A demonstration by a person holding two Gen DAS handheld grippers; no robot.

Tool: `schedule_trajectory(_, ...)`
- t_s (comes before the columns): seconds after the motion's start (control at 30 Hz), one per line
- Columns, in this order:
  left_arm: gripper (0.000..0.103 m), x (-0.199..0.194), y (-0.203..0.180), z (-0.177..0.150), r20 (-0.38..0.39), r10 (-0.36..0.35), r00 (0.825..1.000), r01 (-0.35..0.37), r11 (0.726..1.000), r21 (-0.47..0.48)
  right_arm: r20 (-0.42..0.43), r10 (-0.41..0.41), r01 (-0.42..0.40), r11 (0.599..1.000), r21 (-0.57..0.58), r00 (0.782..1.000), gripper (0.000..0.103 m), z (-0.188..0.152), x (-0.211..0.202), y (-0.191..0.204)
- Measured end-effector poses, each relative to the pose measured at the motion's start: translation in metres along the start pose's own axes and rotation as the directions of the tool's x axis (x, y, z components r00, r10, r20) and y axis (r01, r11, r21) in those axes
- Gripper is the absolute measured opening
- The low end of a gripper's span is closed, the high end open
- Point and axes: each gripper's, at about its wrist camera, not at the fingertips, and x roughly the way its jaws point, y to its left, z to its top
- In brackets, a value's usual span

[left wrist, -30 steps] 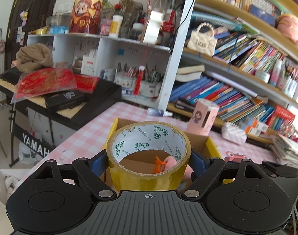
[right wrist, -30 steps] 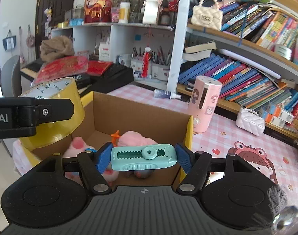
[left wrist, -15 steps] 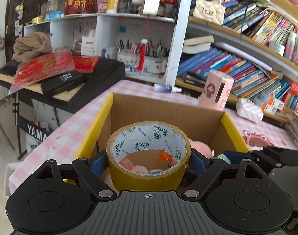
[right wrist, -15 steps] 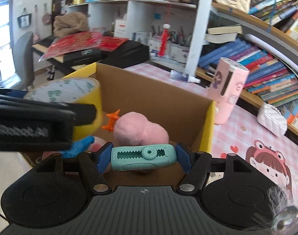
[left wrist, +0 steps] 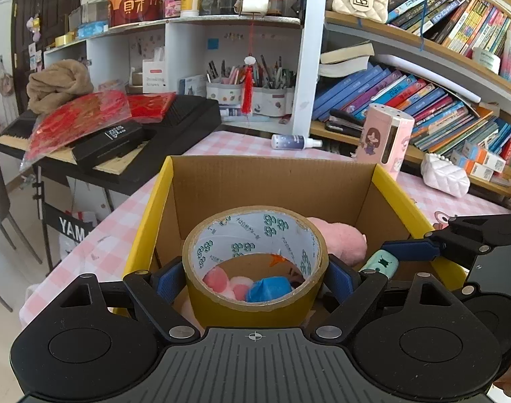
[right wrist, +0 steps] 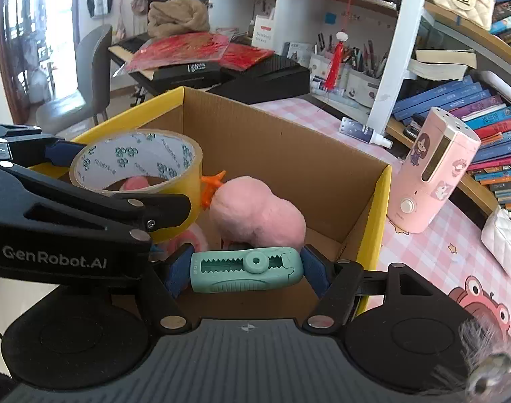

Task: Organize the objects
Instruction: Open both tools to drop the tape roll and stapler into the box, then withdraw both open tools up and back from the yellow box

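Observation:
My left gripper [left wrist: 253, 277] is shut on a yellow tape roll [left wrist: 255, 299] and holds it over the near left part of an open cardboard box [left wrist: 272, 181] with yellow flaps. My right gripper [right wrist: 247, 270] is shut on a teal utility knife [right wrist: 247, 270] held sideways above the box's near right side. The knife's end also shows in the left wrist view [left wrist: 383, 265]. Inside the box [right wrist: 289, 154] lie a pink plush toy [right wrist: 258, 215], an orange piece [right wrist: 211, 184] and a blue object [left wrist: 268, 290]. The tape roll shows at the left of the right wrist view [right wrist: 137, 171].
The box stands on a pink checked table [left wrist: 242, 142]. Behind it are a pink humidifier [right wrist: 430, 174], a small spray bottle [left wrist: 294, 141], a white quilted purse [left wrist: 445, 176] and bookshelves [left wrist: 406, 94]. A black keyboard with red bags [left wrist: 87, 124] stands to the left, and a grey chair [right wrist: 80, 90].
Both grippers have moved forward and down over the box with their objects still held. The box now fills more of both views and its contents show clearly.

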Motion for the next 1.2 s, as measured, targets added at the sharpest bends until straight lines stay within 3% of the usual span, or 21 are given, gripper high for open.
schedule_trajectory(0.3,0.088,0.002,-0.002,0.000,0.001,0.018,1.000,-0.018,1.000,0.000,-0.012,-0.013,0.013,1.000,-0.007,1.000,0.067,0.000,0.002,0.002)
schedule_trajectory(0.47,0.088,-0.004,0.000,0.001,0.000,-0.002,1.000,0.002,0.999,-0.032,0.022,-0.024,0.024,1.000,-0.004,0.999,0.070,-0.003,-0.002,0.002)
schedule_trajectory(0.63,0.099,-0.031,-0.001,0.001,0.135,-0.040,0.990,0.047,0.998,-0.044,0.066,-0.055,0.053,0.998,0.032,0.996,0.077,-0.003,-0.014,0.001)
schedule_trajectory(0.93,0.100,-0.081,0.001,0.000,0.262,-0.063,0.963,0.077,0.996,-0.045,0.155,-0.189,0.166,0.975,0.149,0.970,0.082,-0.012,-0.061,0.002)
schedule_trajectory(1.2,0.100,-0.103,0.010,-0.018,0.237,-0.045,0.970,0.059,0.997,-0.051,0.154,-0.306,0.258,0.928,0.270,0.940,0.084,-0.031,-0.092,0.014)
